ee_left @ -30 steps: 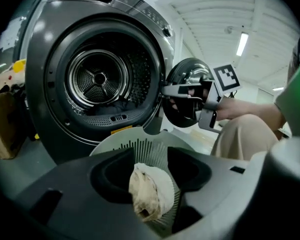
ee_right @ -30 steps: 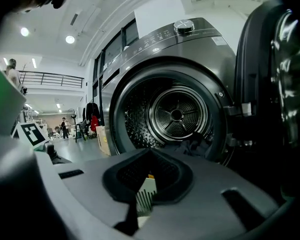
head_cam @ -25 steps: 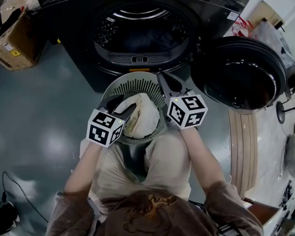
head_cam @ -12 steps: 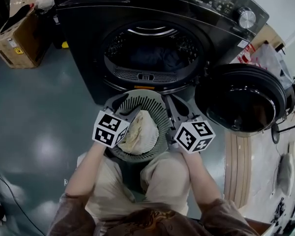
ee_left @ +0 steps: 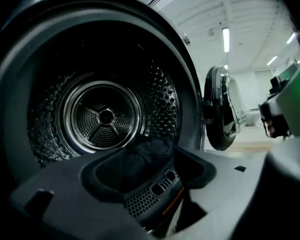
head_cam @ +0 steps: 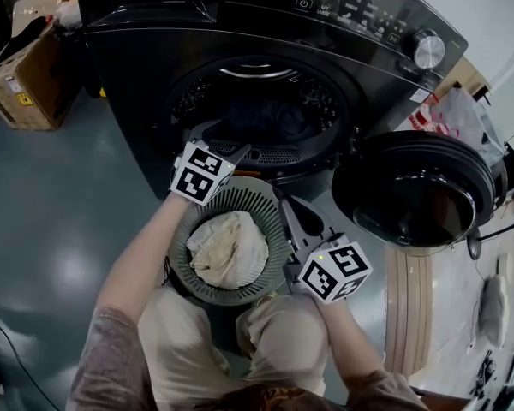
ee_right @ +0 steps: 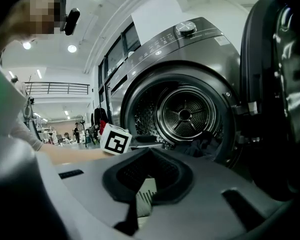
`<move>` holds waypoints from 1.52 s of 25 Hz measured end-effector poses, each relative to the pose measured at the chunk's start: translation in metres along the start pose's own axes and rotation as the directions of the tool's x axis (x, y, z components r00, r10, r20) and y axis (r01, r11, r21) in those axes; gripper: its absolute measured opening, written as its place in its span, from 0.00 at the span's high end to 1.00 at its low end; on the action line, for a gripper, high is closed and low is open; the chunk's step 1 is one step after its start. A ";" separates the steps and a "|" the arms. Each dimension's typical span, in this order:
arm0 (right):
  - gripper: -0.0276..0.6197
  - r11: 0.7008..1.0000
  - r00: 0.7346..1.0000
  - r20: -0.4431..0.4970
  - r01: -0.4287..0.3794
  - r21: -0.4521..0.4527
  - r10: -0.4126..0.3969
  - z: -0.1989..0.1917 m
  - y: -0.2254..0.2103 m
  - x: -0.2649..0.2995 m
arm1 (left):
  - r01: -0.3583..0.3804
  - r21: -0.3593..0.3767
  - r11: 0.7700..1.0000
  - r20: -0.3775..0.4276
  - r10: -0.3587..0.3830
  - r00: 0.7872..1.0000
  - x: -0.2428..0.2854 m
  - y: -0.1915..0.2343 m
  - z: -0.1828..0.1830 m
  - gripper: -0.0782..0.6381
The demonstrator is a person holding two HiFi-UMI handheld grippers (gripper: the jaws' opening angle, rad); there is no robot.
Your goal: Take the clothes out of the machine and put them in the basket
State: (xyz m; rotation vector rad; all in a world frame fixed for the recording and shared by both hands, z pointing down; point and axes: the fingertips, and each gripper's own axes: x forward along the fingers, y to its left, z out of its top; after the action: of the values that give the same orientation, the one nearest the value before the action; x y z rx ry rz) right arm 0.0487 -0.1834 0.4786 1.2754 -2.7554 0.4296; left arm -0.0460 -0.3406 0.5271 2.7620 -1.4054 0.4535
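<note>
Our left gripper [ee_left: 151,154] has its jaws apart. They have just been spreading wider, and nothing sits between them. Through the gap we look straight at the dark clothes [head_cam: 270,118] lying low at the front of the drum. The gripper hangs at the mouth of the machine [head_cam: 128,75], above the far rim of the basket [head_cam: 253,197].

Our right gripper [ee_right: 149,151] has its jaws drawn together on a pale slotted strip. We take that for the basket's rim, so it looks to be steadying the basket just below the opening. A pale garment [head_cam: 229,251] already lies inside.

We judge the step in hand to be the reach for the next piece. To do it well we should go in low over the lip and hold the jaws wide until they straddle a thick fold, not a loose edge. Then we close firmly and lift clear of the lip before swinging over the basket, so nothing drags or drops on the floor.
</note>
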 end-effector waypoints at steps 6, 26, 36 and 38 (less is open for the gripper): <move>0.96 1.000 1.000 -0.025 -0.013 -0.014 0.013 -0.002 -0.002 -0.003 | 0.107 0.267 0.958 -0.117 -0.078 0.990 0.053 0.005 -0.001 0.45; 0.96 0.999 0.996 -0.077 -0.031 0.041 0.034 -0.011 -0.013 0.004 | 0.437 0.532 0.725 -0.531 -0.116 0.839 0.165 0.015 -0.077 0.46; 0.96 1.000 0.996 -0.092 -0.013 0.021 0.015 -0.012 -0.028 0.003 | 0.495 0.467 0.732 -0.613 -0.135 0.778 0.177 0.015 -0.097 0.58; 0.96 1.000 0.995 -0.101 -0.001 0.031 0.004 -0.015 -0.033 0.002 | 0.492 0.480 0.727 -0.606 -0.132 0.785 0.176 0.014 -0.096 0.65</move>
State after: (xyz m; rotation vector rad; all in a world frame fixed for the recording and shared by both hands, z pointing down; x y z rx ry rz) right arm 0.0710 -0.2010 0.5007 1.2210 -2.6772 0.5235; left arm 0.0165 -0.4751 0.6626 2.8282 -0.6688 1.7802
